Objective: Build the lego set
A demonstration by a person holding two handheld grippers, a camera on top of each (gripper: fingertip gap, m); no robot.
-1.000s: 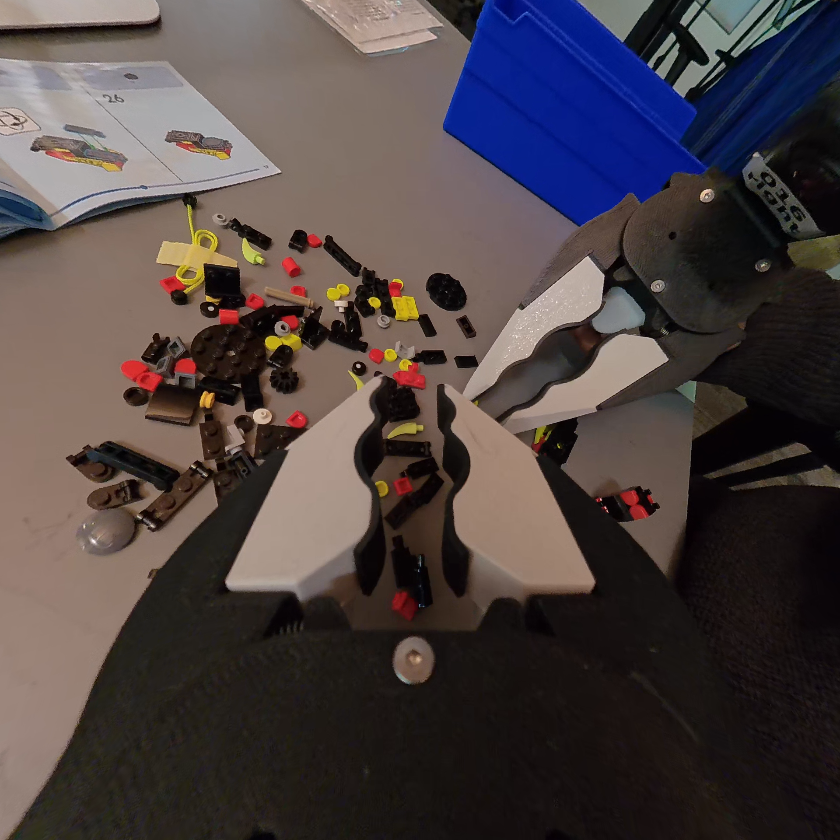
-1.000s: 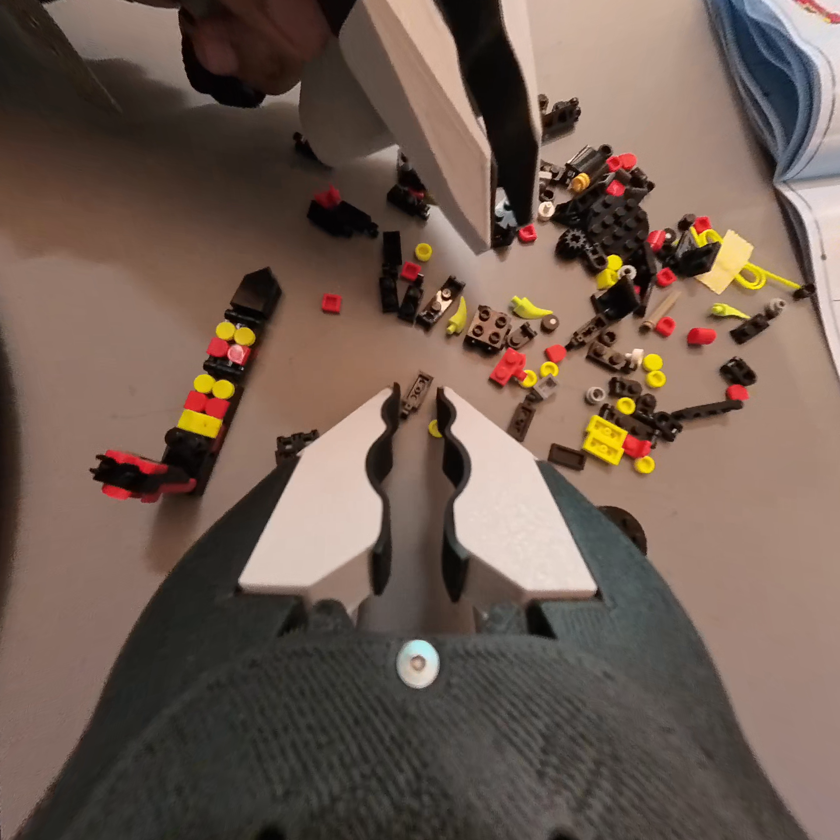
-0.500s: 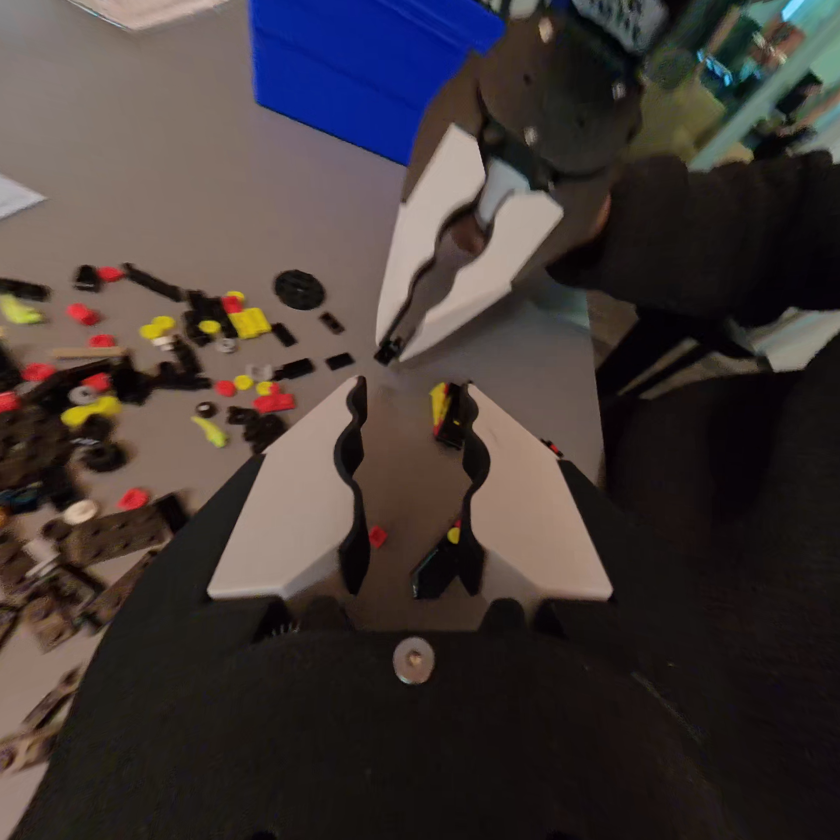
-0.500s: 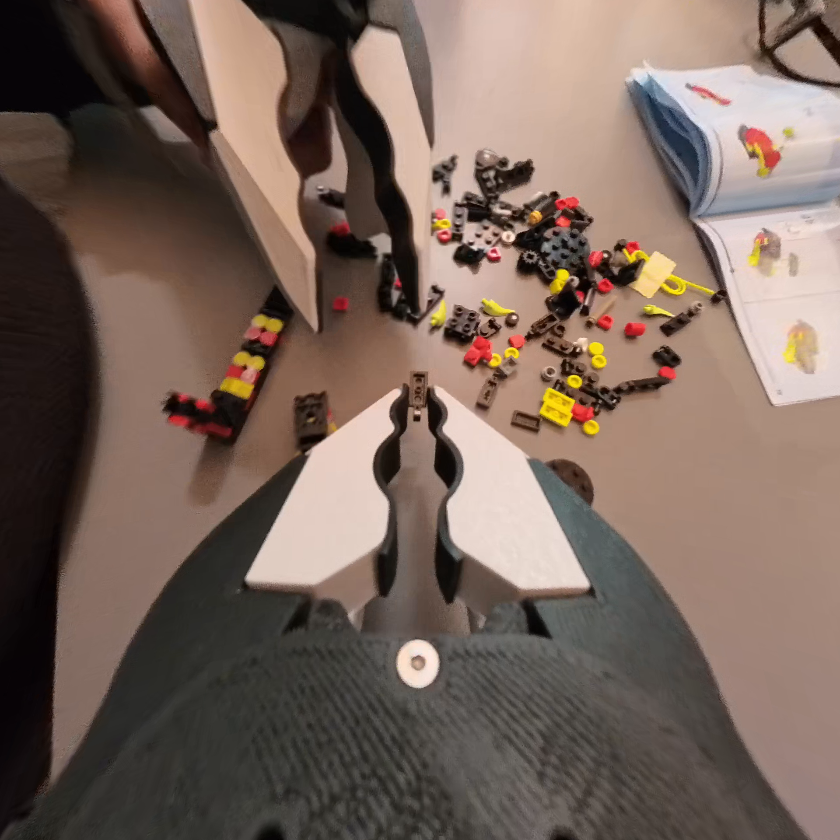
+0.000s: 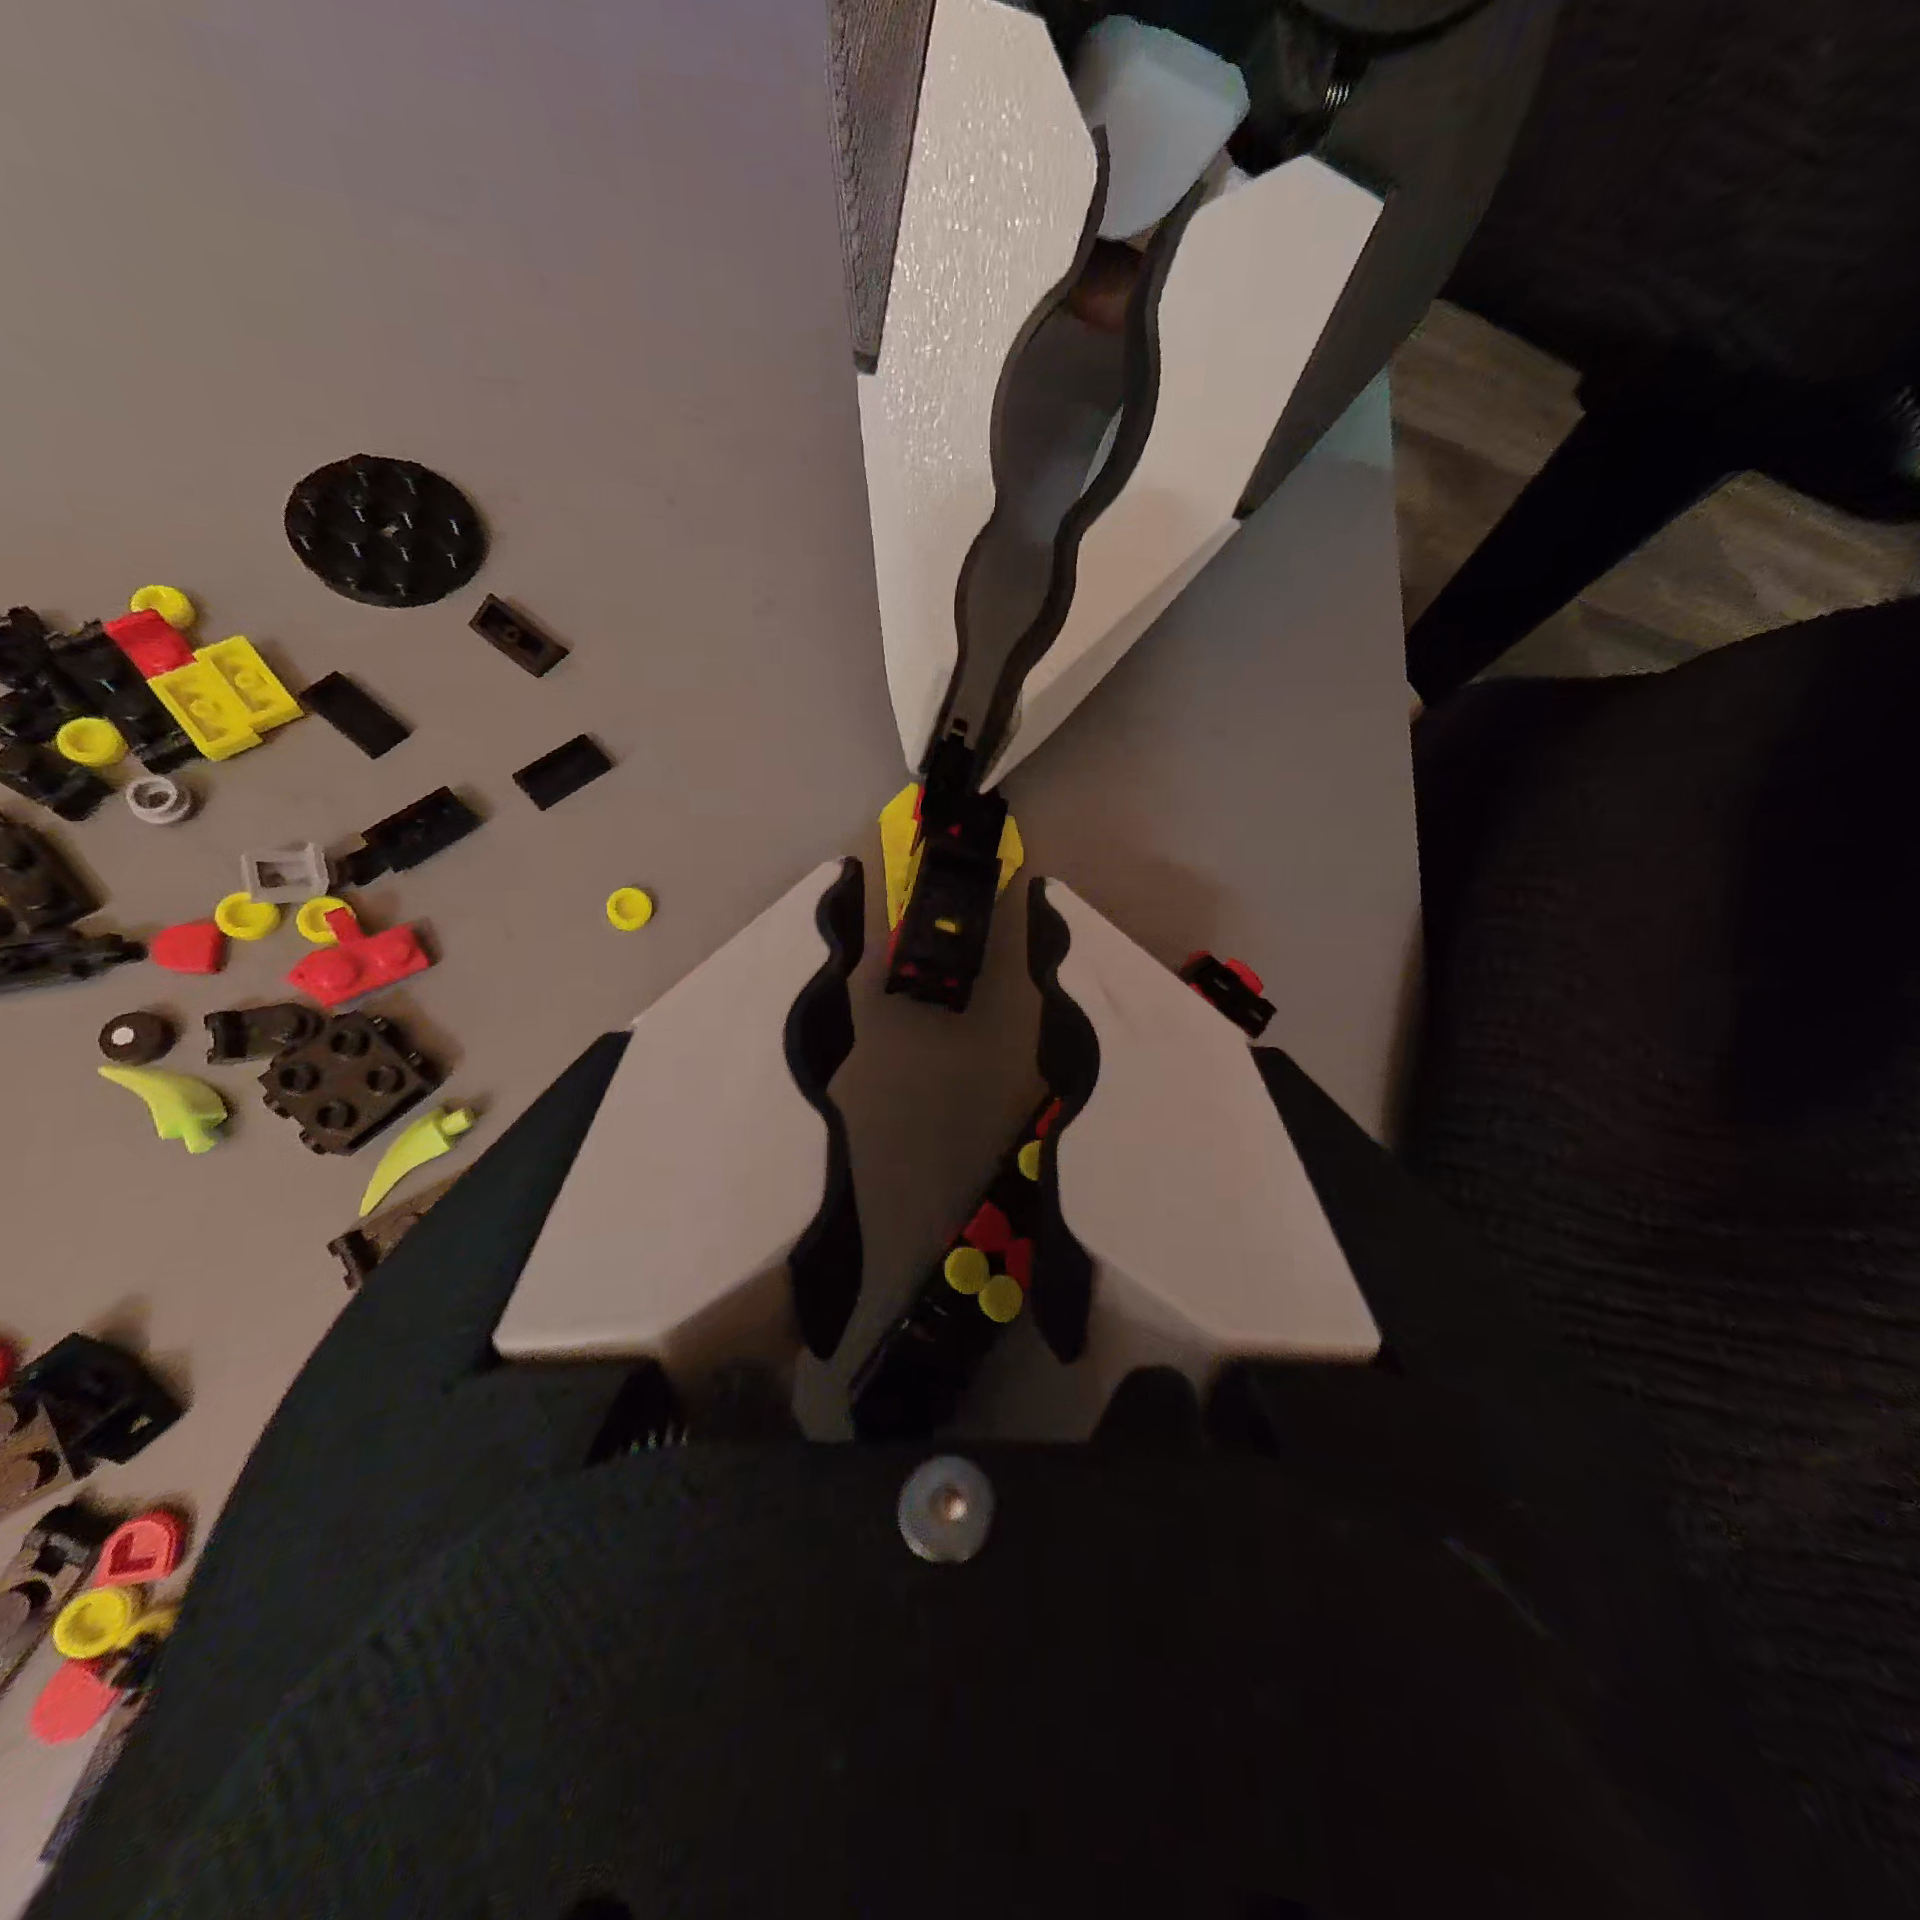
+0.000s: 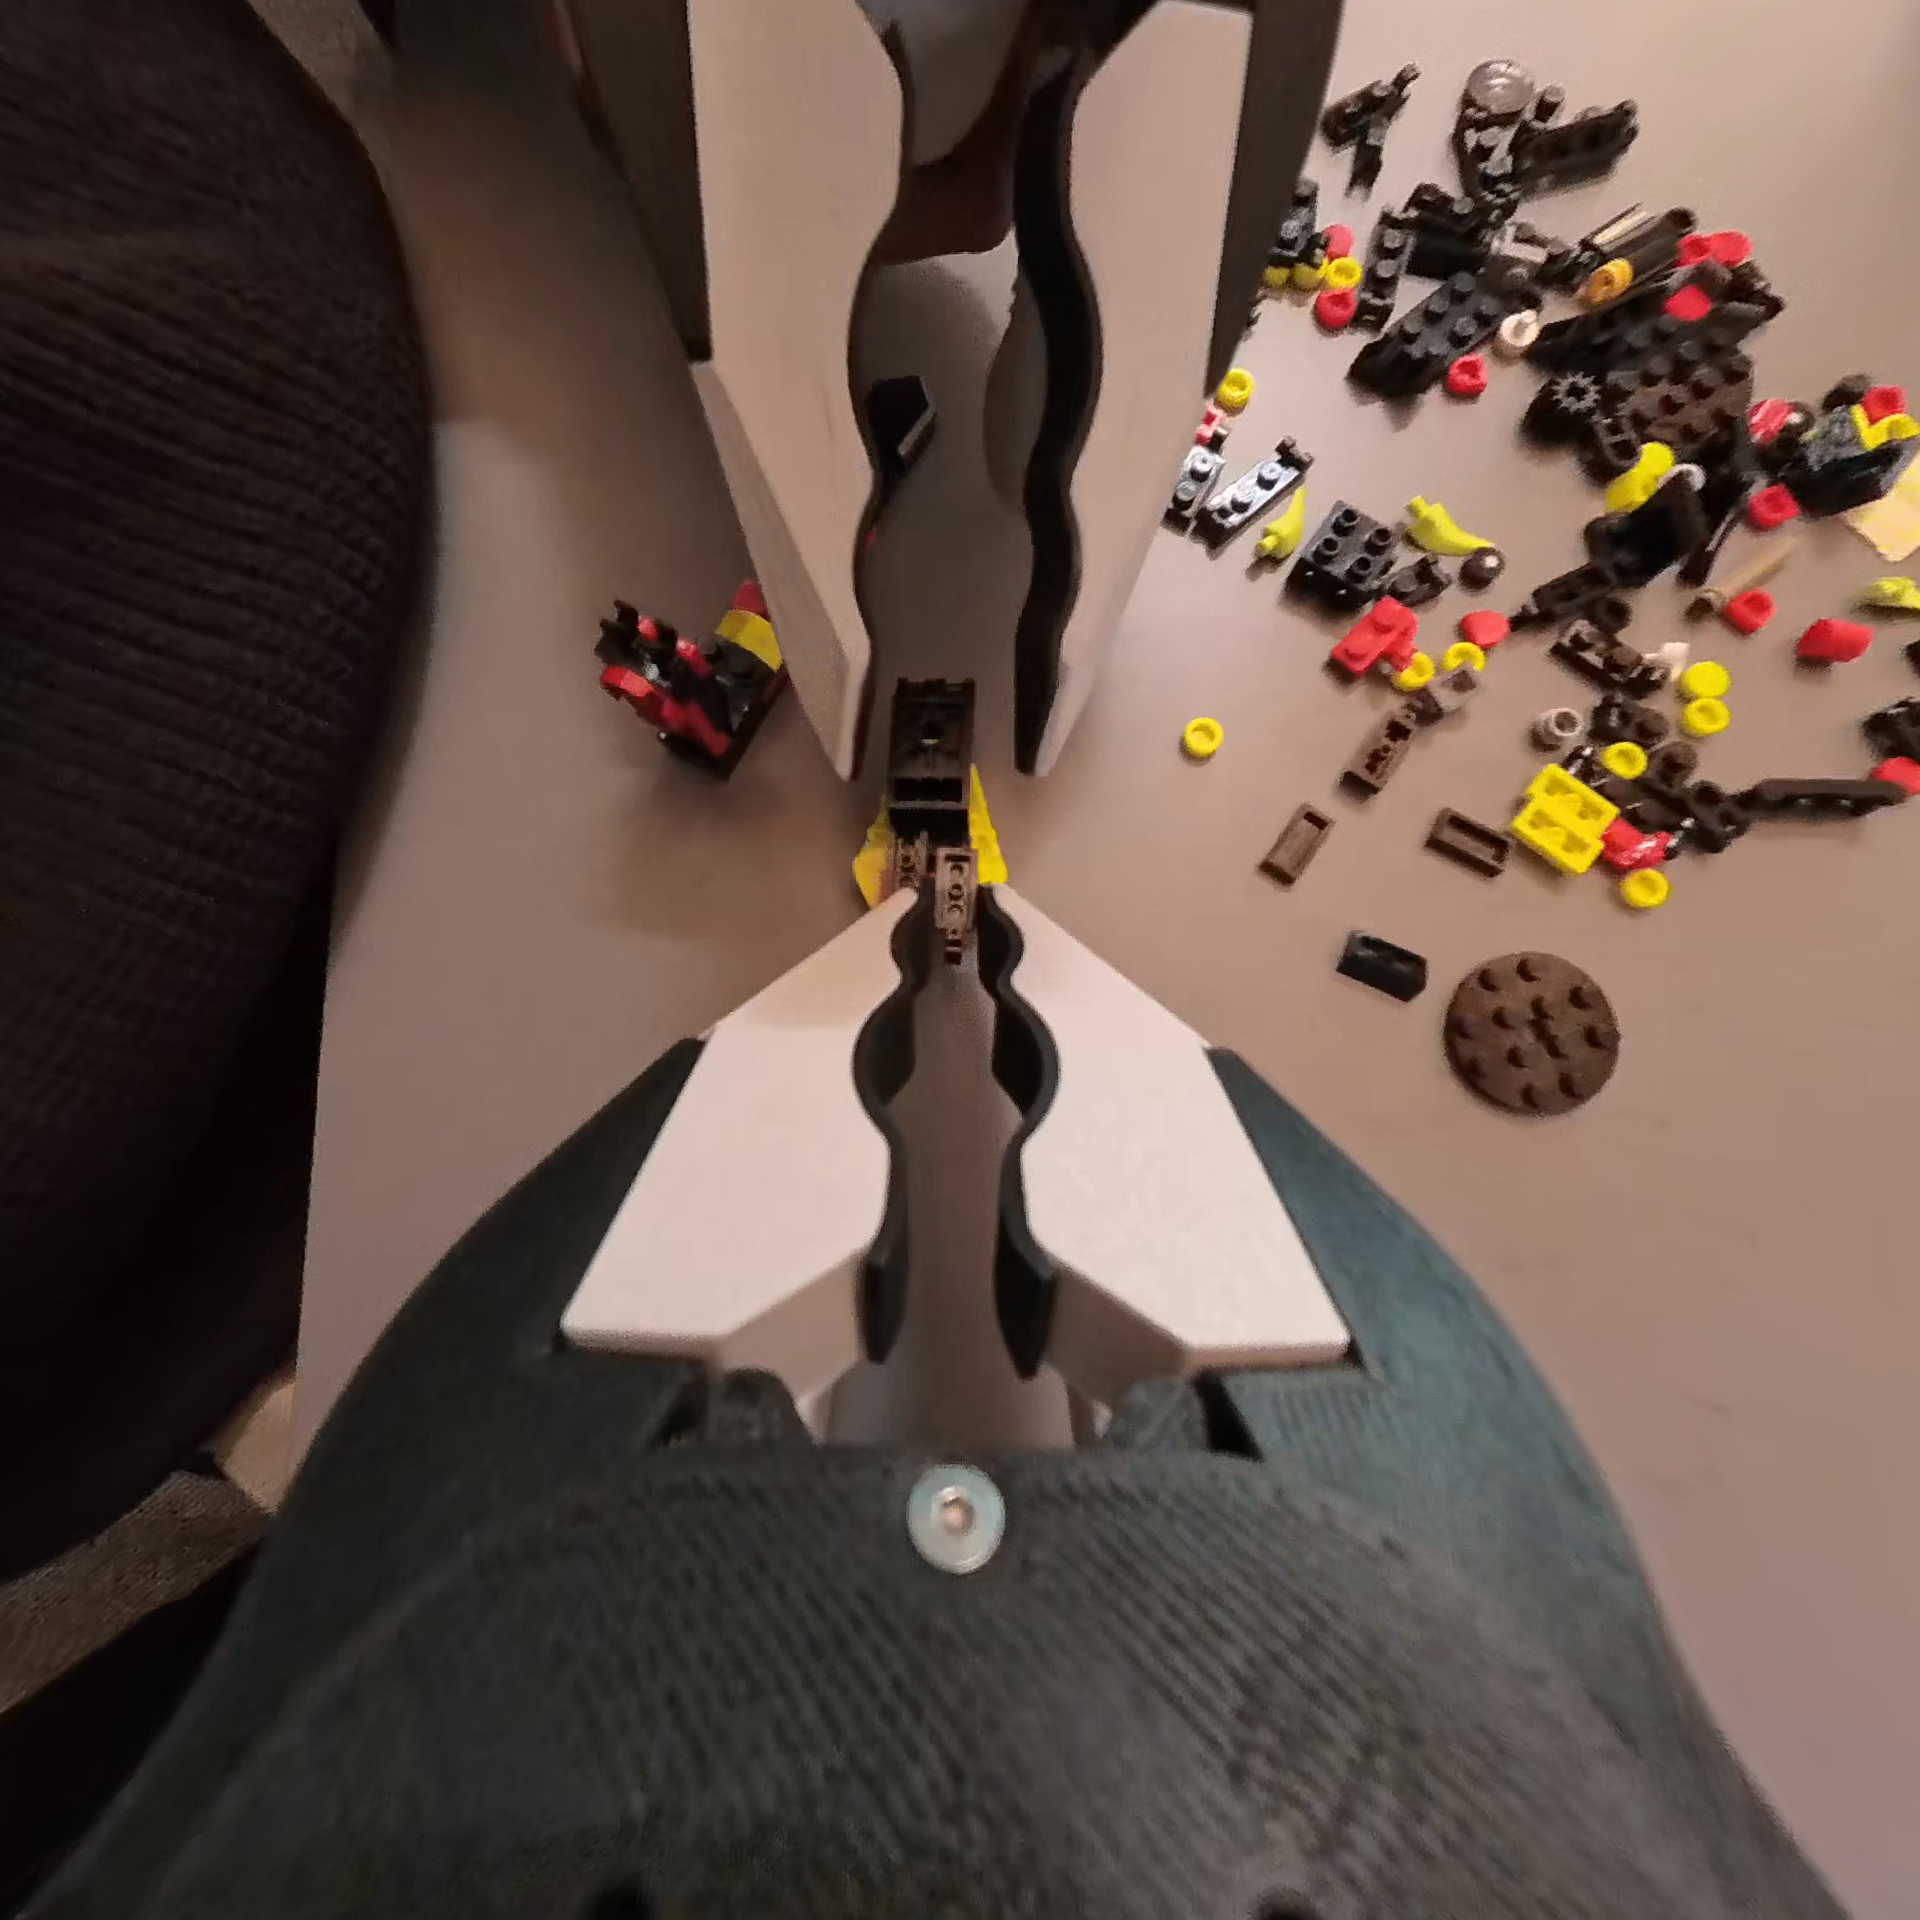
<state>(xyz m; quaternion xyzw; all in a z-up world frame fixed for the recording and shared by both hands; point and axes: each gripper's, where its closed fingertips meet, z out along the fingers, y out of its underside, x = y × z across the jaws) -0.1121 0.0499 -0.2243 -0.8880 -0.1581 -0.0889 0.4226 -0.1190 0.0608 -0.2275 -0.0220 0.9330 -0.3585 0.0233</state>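
The long black strip model point(image 5: 987, 1268) with red and yellow studs is largely hidden under the left gripper point(image 5: 940, 894); only a slice shows between its fingers point(image 5: 717, 1164). In the right wrist view, the small black plate point(image 6: 954, 894) pinched at the right gripper point(image 6: 951, 904) is too blurred to count its studs. The loose bricks point(image 6: 1621, 416) towards the counter's far right corner are smeared, and some are cut off by the picture's edge. In the left wrist view, the pieces point(image 5: 62, 1455) along the left edge are cropped too.
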